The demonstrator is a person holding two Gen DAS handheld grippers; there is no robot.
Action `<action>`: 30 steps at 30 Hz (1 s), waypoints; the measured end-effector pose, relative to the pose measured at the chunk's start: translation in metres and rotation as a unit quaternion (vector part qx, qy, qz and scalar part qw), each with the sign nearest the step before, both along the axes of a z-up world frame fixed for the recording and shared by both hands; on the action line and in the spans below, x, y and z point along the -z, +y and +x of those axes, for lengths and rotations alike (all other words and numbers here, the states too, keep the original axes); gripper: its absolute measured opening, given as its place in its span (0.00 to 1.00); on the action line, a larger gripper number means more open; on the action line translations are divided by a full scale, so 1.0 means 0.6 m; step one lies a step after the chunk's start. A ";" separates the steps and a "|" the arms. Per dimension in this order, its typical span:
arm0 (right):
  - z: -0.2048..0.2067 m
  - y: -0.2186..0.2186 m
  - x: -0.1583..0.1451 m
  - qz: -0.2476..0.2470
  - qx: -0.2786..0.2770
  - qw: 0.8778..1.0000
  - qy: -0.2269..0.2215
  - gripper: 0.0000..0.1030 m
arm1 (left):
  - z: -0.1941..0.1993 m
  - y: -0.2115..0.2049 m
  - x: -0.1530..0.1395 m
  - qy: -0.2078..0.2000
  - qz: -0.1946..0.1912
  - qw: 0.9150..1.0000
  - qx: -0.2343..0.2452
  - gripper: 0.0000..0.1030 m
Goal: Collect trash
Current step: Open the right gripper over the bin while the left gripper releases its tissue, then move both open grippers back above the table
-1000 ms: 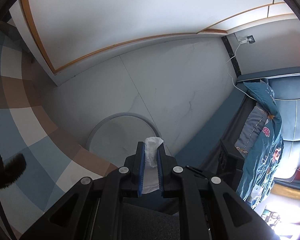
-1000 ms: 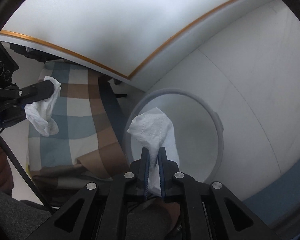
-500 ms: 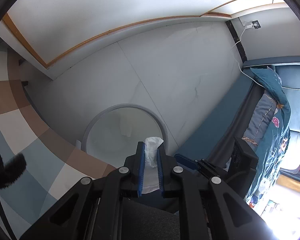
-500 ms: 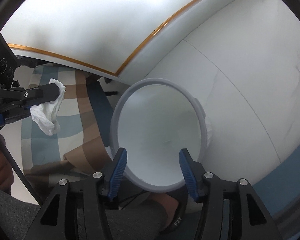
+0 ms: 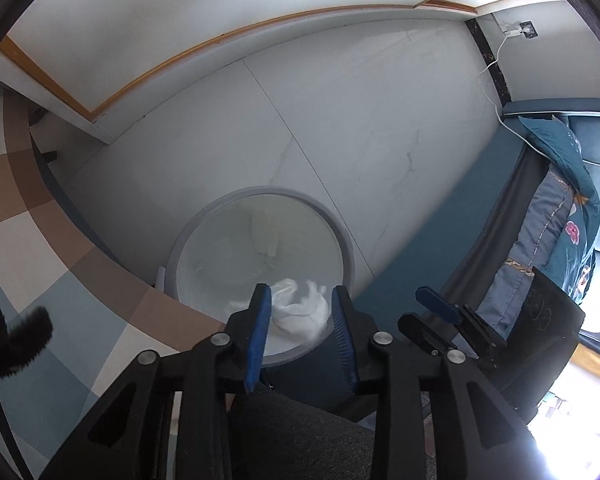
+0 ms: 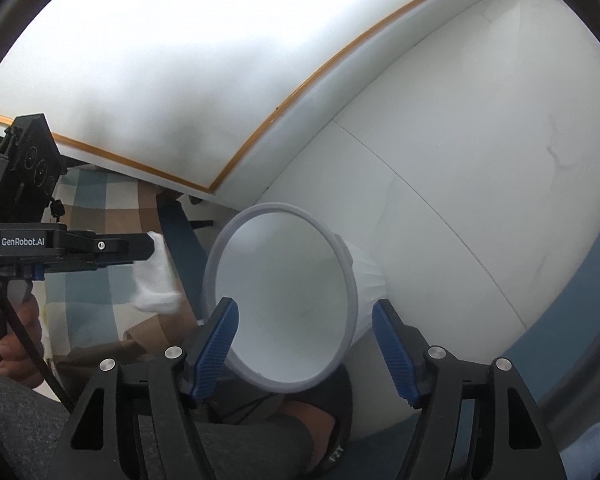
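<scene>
A round white trash bin with a grey rim (image 5: 260,196) (image 6: 280,210) stands on the pale floor. My left gripper (image 5: 300,312) is open over the bin's near edge, and a crumpled white tissue (image 5: 300,312) sits loose between its blue pads, just below them. Another tissue (image 5: 265,232) lies inside the bin. My right gripper (image 6: 304,320) is open and empty above the bin's mouth. In the right wrist view the left gripper (image 6: 140,250) shows at the left with the white tissue (image 6: 156,284) at its tips.
A checked blue, brown and white cloth (image 5: 28,216) lies left of the bin. A blue sofa with a patterned blanket (image 5: 560,216) is at the right. A white wall with a wooden trim (image 5: 236,32) runs behind. A white cable (image 5: 496,76) hangs from a socket.
My left gripper moved over the bin and opened, so the tissue is loose between its pads. My right gripper opened earlier, its tissue dropped away, and it has opened wider since.
</scene>
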State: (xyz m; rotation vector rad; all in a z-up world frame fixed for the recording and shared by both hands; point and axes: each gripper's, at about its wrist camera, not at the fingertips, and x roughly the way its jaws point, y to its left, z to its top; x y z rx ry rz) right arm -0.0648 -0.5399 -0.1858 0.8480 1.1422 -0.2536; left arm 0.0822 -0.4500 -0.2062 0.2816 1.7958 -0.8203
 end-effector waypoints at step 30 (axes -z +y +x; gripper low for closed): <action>0.003 0.039 -0.238 -0.120 -0.001 0.986 -0.118 0.85 | -0.019 0.190 -0.259 -0.308 -0.053 0.941 -0.130 0.74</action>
